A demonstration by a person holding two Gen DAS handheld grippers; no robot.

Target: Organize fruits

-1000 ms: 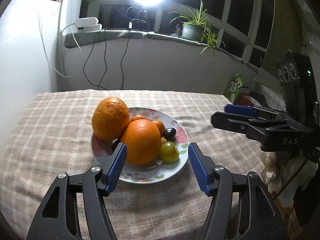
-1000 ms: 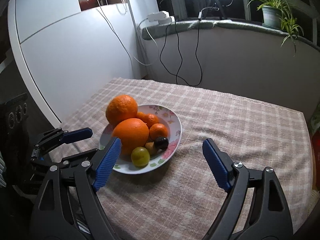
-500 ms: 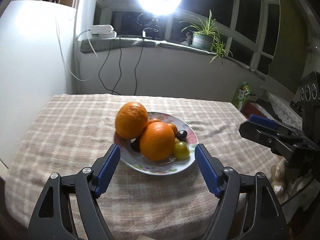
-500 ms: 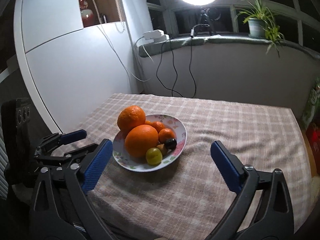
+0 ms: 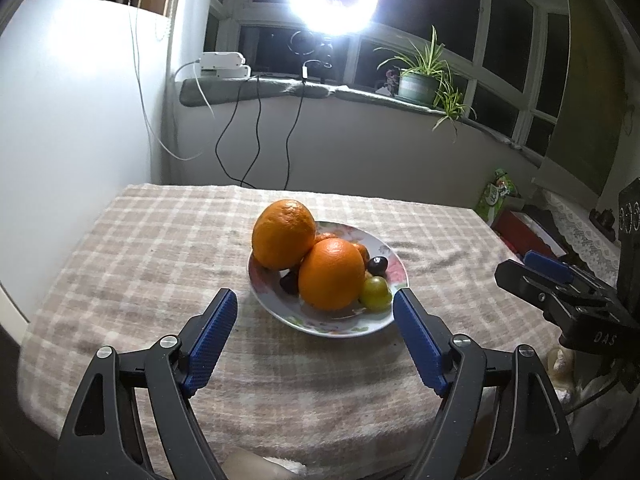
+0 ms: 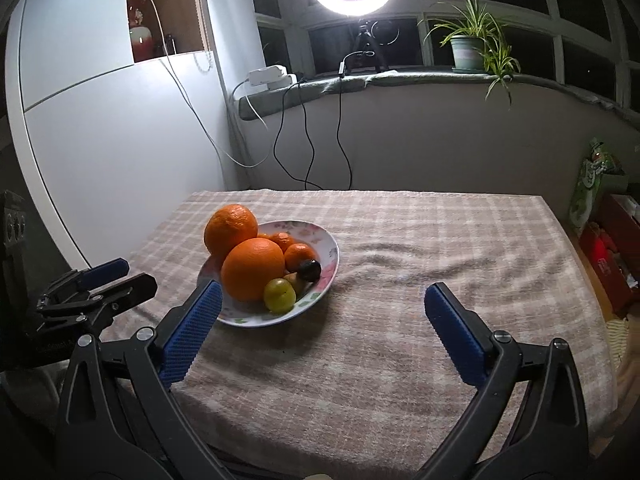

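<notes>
The left gripper (image 5: 314,304) is spread wide and holds nothing, its blue pads (image 5: 210,340) flanking the near rim of the plate (image 5: 320,326) without touching. The right gripper (image 6: 322,298) is also wide and empty, over the cloth (image 6: 400,320) just right of the plate. On the plate, two oranges (image 5: 331,273) touch; a green fruit (image 5: 375,293), a dark one (image 5: 377,265) and small oranges (image 6: 298,256) sit beside them.

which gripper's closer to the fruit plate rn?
Left. The left gripper is open just short of the plate, which sits centred between its fingers. The right gripper, also open, is centred over bare cloth to the plate's right.
</notes>
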